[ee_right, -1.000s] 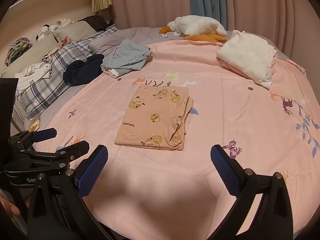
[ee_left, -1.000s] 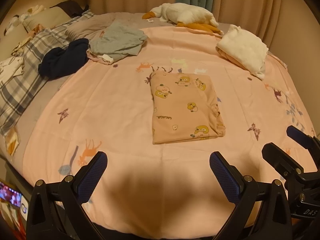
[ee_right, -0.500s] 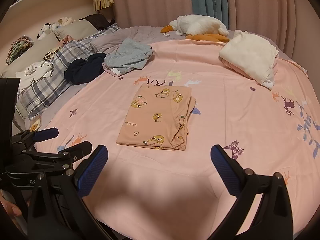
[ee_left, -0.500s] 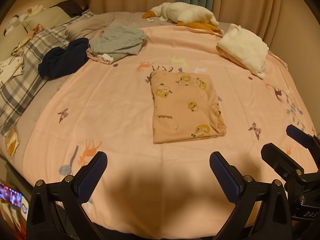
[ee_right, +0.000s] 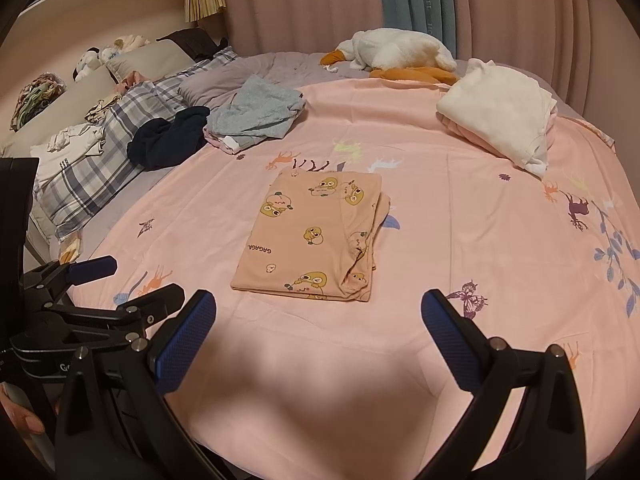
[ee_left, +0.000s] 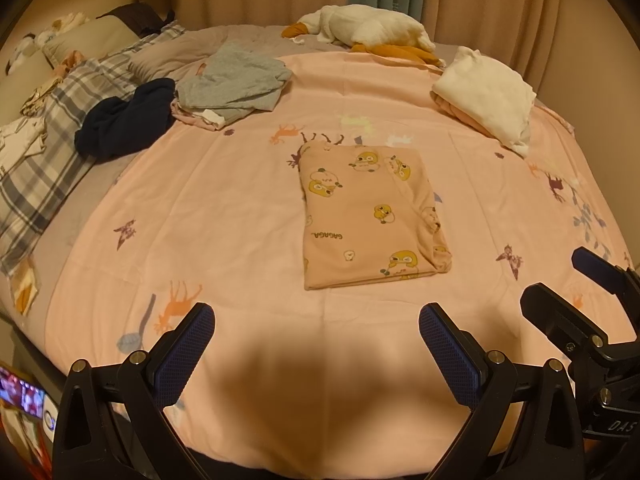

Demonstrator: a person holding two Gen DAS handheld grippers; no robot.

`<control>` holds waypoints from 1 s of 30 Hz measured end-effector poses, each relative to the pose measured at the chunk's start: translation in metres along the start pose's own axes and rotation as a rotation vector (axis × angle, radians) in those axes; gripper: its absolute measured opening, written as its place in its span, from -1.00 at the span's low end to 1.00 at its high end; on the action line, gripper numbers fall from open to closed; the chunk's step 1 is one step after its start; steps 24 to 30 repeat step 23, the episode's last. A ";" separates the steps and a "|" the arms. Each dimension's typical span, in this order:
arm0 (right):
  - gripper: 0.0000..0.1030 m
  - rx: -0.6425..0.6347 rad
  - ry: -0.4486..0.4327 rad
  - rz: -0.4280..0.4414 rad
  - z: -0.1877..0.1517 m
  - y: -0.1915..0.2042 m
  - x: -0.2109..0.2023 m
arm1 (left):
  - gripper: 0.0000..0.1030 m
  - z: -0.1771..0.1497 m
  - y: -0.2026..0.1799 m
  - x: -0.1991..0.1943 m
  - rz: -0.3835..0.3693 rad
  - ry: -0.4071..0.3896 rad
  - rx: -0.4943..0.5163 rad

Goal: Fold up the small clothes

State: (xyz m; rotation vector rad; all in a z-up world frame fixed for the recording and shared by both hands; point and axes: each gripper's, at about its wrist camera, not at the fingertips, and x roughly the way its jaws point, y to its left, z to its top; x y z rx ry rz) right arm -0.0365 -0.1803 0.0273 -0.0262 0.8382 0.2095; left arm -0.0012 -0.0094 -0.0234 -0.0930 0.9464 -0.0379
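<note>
Left view: the left gripper (ee_left: pixel 316 344) was wide open w/ nothing in it, low at the near edge of the sheet (ee_left: pixel 224 216). The right gripper (ee_left: pixel 576 284) poked in beside it, also open. The duck top (ee_left: pixel 368 216) lay flat in the middle of the sheet, well apart from both. What could go wrong: a grab at just the top layer would prob. pull the fold open. Its right side looked bunched, so it could slip loose there first.

Right view: the right gripper (ee_right: pixel 318 340) was open & empty too. The duck top (ee_right: pixel 316 236) was a neat pink block w/ yellow ducks, layers peeking out on its right edge. Far left of it sat a gray top (ee_right: pixel 256 116) & a dark top (ee_right: pixel 168 138), not folded. Far right of it was a white pile (ee_right: pixel 500 116). A hasty reach over the duck top might drag it out of shape.
</note>
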 end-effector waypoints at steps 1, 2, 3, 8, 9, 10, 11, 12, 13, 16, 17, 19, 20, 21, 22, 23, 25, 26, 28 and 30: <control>1.00 0.001 0.001 0.000 0.000 0.000 0.000 | 0.96 0.000 0.000 0.000 -0.001 0.000 0.001; 1.00 0.001 0.001 0.001 0.000 0.000 0.000 | 0.96 0.000 0.000 0.000 0.000 -0.001 0.001; 1.00 0.001 0.001 0.002 -0.001 0.001 0.000 | 0.96 0.000 0.000 0.000 0.000 -0.001 0.002; 1.00 0.003 0.000 0.003 0.000 0.000 0.000 | 0.96 0.000 0.000 0.000 -0.001 0.000 0.000; 1.00 0.005 0.000 0.003 0.000 -0.001 0.001 | 0.96 0.000 0.000 0.000 0.000 -0.001 0.001; 1.00 0.005 0.001 0.002 0.001 -0.001 0.002 | 0.96 0.000 0.000 0.000 0.001 -0.001 0.000; 1.00 0.004 0.001 0.002 0.001 -0.002 0.002 | 0.96 0.000 0.000 0.000 -0.001 -0.001 0.001; 1.00 0.006 0.003 0.003 0.001 -0.002 0.002 | 0.96 0.000 0.000 0.000 -0.002 -0.001 0.002; 1.00 0.007 0.004 0.004 0.000 -0.001 0.002 | 0.96 0.001 0.000 0.000 -0.001 -0.002 0.002; 1.00 0.008 0.006 0.003 0.001 -0.001 0.002 | 0.96 0.002 0.001 0.001 -0.001 -0.001 0.002; 1.00 0.008 0.007 0.003 0.001 -0.001 0.003 | 0.96 0.002 0.002 0.001 -0.001 -0.001 0.002; 1.00 0.008 0.005 0.005 0.001 -0.001 0.003 | 0.96 0.002 0.001 0.001 0.001 -0.002 0.003; 1.00 0.009 0.005 0.006 0.002 -0.002 0.003 | 0.96 0.003 0.002 0.001 0.001 -0.002 0.004; 1.00 0.010 0.004 0.007 0.001 -0.001 0.003 | 0.96 0.003 0.002 0.001 0.001 -0.002 0.004; 1.00 0.011 0.004 0.008 0.002 -0.001 0.003 | 0.96 0.004 0.003 0.001 0.003 -0.004 0.005; 1.00 0.012 0.004 0.009 0.002 -0.002 0.004 | 0.96 0.005 0.003 0.002 0.003 -0.005 0.005; 1.00 0.012 0.004 0.009 0.002 -0.002 0.004 | 0.96 0.005 0.003 0.002 0.003 -0.005 0.005; 1.00 0.012 0.004 0.009 0.002 -0.002 0.004 | 0.96 0.005 0.003 0.002 0.003 -0.005 0.005; 1.00 0.012 0.004 0.009 0.002 -0.002 0.004 | 0.96 0.005 0.003 0.002 0.003 -0.005 0.005; 1.00 0.012 0.004 0.009 0.002 -0.002 0.004 | 0.96 0.005 0.003 0.002 0.003 -0.005 0.005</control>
